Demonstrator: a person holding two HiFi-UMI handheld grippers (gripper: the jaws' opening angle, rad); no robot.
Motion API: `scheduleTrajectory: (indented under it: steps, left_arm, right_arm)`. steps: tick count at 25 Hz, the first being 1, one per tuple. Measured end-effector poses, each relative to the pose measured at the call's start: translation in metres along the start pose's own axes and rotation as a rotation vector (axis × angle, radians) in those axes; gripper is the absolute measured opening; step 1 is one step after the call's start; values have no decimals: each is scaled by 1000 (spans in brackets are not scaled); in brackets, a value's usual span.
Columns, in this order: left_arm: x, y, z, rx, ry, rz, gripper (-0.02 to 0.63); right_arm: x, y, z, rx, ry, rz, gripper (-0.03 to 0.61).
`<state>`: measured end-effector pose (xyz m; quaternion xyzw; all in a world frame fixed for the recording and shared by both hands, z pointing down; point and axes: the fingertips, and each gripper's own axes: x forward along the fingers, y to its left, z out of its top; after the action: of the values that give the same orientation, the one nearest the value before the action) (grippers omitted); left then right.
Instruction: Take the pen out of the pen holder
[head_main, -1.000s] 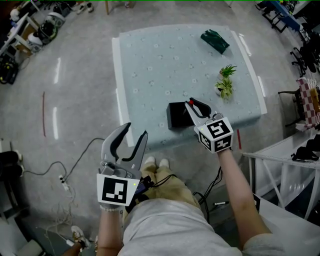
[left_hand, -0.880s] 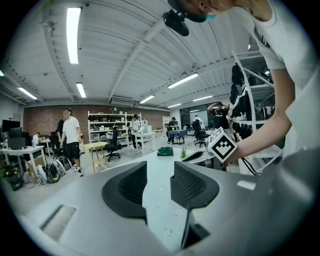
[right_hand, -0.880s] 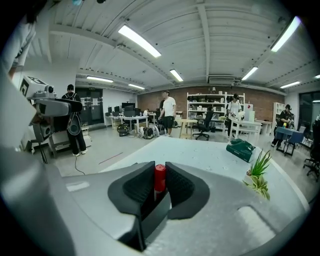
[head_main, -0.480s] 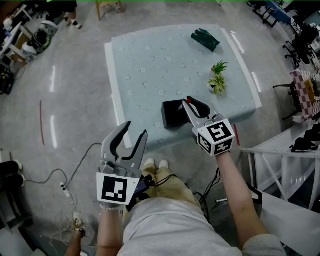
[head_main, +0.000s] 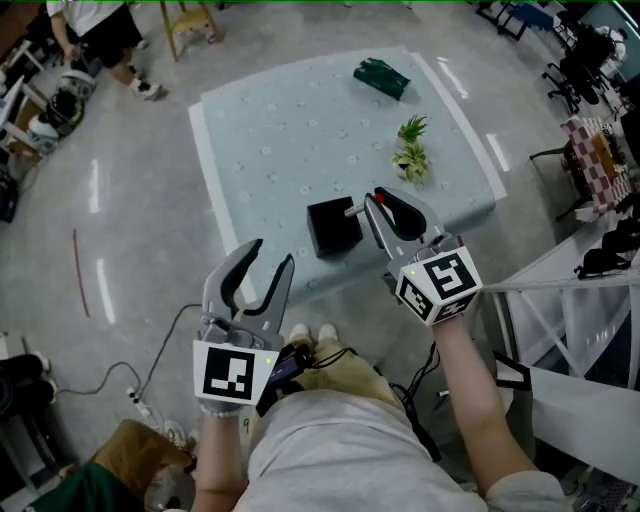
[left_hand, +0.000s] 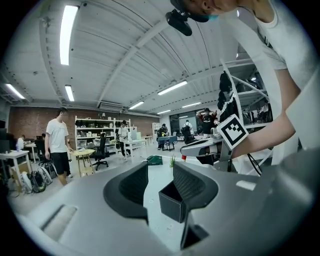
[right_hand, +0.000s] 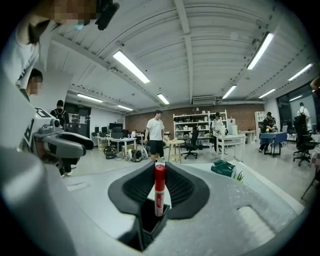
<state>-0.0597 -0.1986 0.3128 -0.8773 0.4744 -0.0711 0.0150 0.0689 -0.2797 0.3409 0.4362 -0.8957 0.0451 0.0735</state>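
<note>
Right gripper (right_hand: 159, 172): jaws just closed slightly further, clamped on pen (right_hand: 159, 190) | pen held upright, judged clear of pen holder (head_main: 333, 228) at table (head_main: 280, 130) front edge | left gripper (head_main: 272, 255): jaws wide, just narrowed slightly, empty | remaining: carry pen away.

Glossy red plastic pen (right_hand: 159, 186), matt black pen holder (head_main: 333, 228), cloth-covered table (head_main: 290, 130).

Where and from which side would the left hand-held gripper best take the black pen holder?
Probably pinch one wall at its rim, from the near table edge: the pen holder is an upright open square box close to that edge.
</note>
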Motion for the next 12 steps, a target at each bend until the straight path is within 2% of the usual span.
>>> scheduleTrajectory:
  steps: [12]
  left_arm:
    - [23, -27, 19, 43, -44, -123, 78]
  right_arm:
    - [-59, -14, 25, 9, -75, -161, 61]
